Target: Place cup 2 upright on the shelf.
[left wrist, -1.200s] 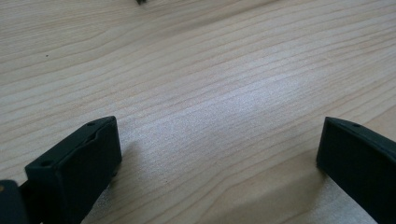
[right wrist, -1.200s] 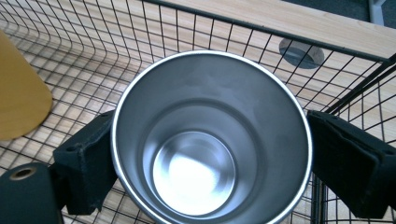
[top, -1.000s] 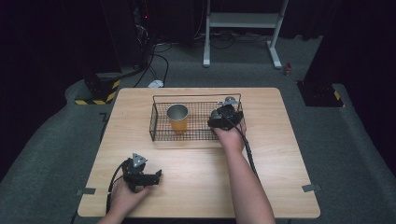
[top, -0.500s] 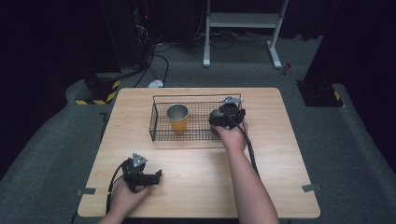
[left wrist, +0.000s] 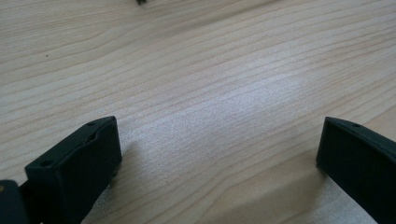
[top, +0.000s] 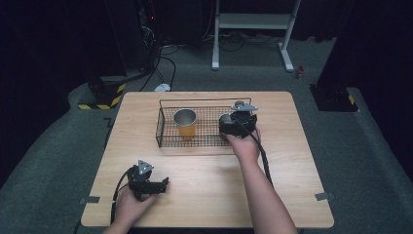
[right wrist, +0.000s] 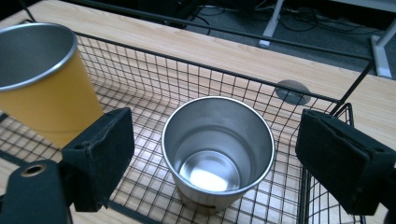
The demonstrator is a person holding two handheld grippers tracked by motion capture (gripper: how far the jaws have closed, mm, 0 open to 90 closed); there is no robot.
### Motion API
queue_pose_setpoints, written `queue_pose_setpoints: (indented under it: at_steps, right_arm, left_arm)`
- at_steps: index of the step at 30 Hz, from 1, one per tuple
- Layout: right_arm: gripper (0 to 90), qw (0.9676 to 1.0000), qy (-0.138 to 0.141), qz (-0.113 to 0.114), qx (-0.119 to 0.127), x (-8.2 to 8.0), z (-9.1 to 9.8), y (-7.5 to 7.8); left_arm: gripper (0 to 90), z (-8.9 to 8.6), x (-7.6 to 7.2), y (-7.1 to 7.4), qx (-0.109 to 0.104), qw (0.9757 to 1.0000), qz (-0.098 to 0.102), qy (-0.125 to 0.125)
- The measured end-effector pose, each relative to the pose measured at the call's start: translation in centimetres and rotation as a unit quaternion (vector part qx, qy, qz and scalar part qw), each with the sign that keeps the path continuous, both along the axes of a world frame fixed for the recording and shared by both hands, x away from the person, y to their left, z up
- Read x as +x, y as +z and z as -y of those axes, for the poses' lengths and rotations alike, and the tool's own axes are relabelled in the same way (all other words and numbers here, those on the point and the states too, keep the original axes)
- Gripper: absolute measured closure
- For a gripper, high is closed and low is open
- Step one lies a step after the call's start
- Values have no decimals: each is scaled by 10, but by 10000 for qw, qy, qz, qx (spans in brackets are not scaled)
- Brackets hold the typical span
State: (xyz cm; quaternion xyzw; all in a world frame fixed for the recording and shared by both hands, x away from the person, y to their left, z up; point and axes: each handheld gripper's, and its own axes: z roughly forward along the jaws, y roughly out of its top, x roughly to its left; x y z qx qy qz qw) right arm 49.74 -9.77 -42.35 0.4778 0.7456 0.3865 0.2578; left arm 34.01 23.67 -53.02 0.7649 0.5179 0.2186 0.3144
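The right hand-held gripper (top: 237, 122) hangs over the right end of the black wire basket (top: 165, 140), which stands toward twelve o'clock on the wooden table (top: 209, 195). In the right gripper view its jaws are spread wide, one on each side of a bare steel cup (right wrist: 218, 151), and neither pad touches the cup; the gripper has hold of nothing. The steel cup stands upright on the basket's mesh floor, mouth open to the camera, near the basket's right end wall.

At about ten o'clock from the steel cup in that view, an orange cup with a steel rim (right wrist: 39, 79) stands upright in the same basket, apart from the steel one. From the high view the orange cup (top: 185, 123) sits left of the basket's middle, roughly nine o'clock from the right hand-held gripper.

The left hand-held gripper (top: 151, 185) rests low over the table at about seven o'clock from the basket, well apart from it, close to the table's near edge, held in the person's left hand (top: 127, 207). In the left gripper view its jaws are wide apart with bare wood grain between them, gripping nothing.
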Motion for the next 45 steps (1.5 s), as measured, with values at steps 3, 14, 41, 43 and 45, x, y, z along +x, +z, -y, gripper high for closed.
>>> queue_pose_setpoints:
  at_steps: [3, 14, 41, 43, 45]
  right_arm:
    - [123, 10000, 34, 45, 30, -7, 2, 2]
    - [128, 9996, 179, 195, 101, -31, 12, 2]
    - [114, 9996, 134, 254, -62, -82, 54, -27]
    - [107, 9996, 149, 224, -123, -87, 61, -32]
    - [103, 9995, 128, 265, -144, -93, 69, -36]
  left_arm:
    - [3, 0, 0, 0, -21, 10000, 12, 18]
    - [3, 0, 0, 0, -18, 10000, 12, 16]
    - [4, 0, 0, 0, -17, 10000, 13, 18]
    - [4, 0, 0, 0, 1, 10000, 3, 2]
    - [3, 0, 0, 0, 2, 10000, 2, 1]
